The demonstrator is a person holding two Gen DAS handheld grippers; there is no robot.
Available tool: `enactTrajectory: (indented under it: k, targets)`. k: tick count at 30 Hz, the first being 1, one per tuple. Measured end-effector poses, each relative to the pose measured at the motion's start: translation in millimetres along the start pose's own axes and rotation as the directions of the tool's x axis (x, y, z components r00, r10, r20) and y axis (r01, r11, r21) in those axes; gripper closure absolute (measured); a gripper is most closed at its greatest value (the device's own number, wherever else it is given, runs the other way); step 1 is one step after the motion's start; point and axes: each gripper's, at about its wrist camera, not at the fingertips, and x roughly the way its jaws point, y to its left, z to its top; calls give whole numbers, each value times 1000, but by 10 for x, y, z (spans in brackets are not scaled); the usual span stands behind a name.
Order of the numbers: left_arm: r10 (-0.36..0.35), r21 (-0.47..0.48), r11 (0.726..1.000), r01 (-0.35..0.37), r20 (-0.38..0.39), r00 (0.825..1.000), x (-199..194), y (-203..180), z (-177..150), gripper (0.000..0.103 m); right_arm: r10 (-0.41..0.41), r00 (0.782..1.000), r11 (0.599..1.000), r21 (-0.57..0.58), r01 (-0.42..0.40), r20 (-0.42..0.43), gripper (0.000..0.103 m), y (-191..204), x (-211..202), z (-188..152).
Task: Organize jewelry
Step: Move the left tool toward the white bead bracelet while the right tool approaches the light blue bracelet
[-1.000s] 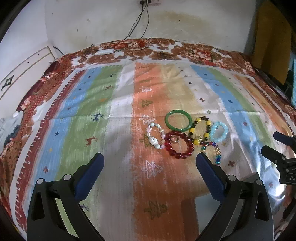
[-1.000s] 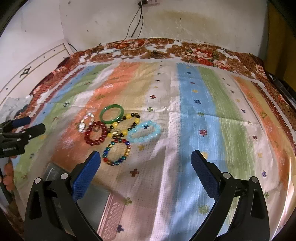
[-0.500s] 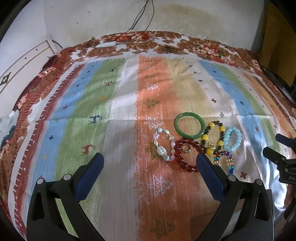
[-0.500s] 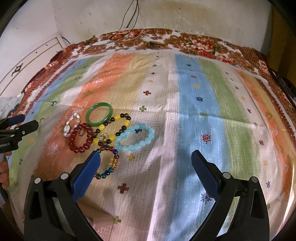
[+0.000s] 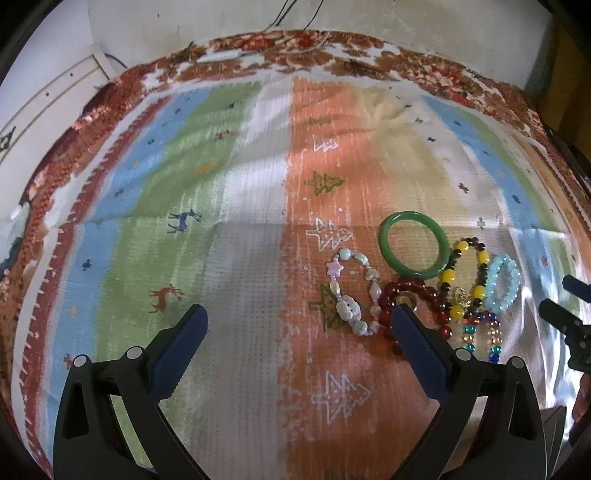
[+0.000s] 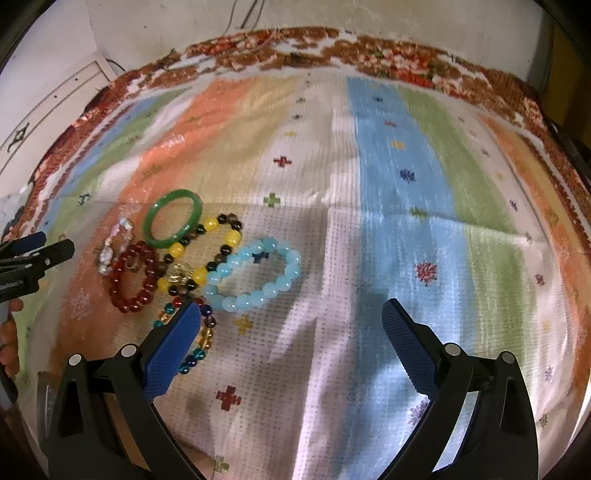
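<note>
Several bracelets lie clustered on the striped cloth (image 5: 258,266): a green bangle (image 5: 414,249) (image 6: 173,218), a pale charm bracelet (image 5: 352,295) (image 6: 112,246), a dark red bead bracelet (image 5: 413,306) (image 6: 133,276), a yellow-and-brown bead bracelet (image 5: 463,278) (image 6: 207,254), a light blue bead bracelet (image 5: 502,283) (image 6: 255,275) and a multicolour bead bracelet (image 5: 480,334) (image 6: 192,332). My left gripper (image 5: 297,326) is open and empty, its right finger over the red bracelet. My right gripper (image 6: 290,319) is open and empty, its left finger over the multicolour bracelet.
The cloth has a brown floral border (image 5: 295,48) along its far edge, against a white wall (image 5: 221,18). A white panel (image 5: 44,99) stands at the left. The other gripper shows at each view's edge, at the right of the left wrist view (image 5: 569,314) and the left of the right wrist view (image 6: 29,262).
Both grippers have moved forward and lower toward the bracelets, which now sit larger and nearer the fingers. Both stay open and empty.
</note>
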Motion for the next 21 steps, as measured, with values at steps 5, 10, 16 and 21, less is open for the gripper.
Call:
enactTrajectory:
  k: [5, 10, 16, 21]
  targets:
    - [-6, 0, 1000, 6, -34, 999, 155, -8, 53, 6, 9, 999, 1000, 28, -8, -33, 4, -51, 129, 38]
    - [4, 14, 1000, -3, -64, 998, 287, -41, 77, 6, 10, 999, 1000, 30, -8, -52, 4, -37, 223, 65]
    - [10, 4, 1000, -9, -91, 996, 428, -1, 107, 6, 24, 997, 997, 69, -19, -78, 4, -92, 354, 104]
    - [46, 28, 999, -43, -106, 993, 520, -10, 98, 6, -1, 996, 998, 57, 6, -88, 4, -82, 459, 138]
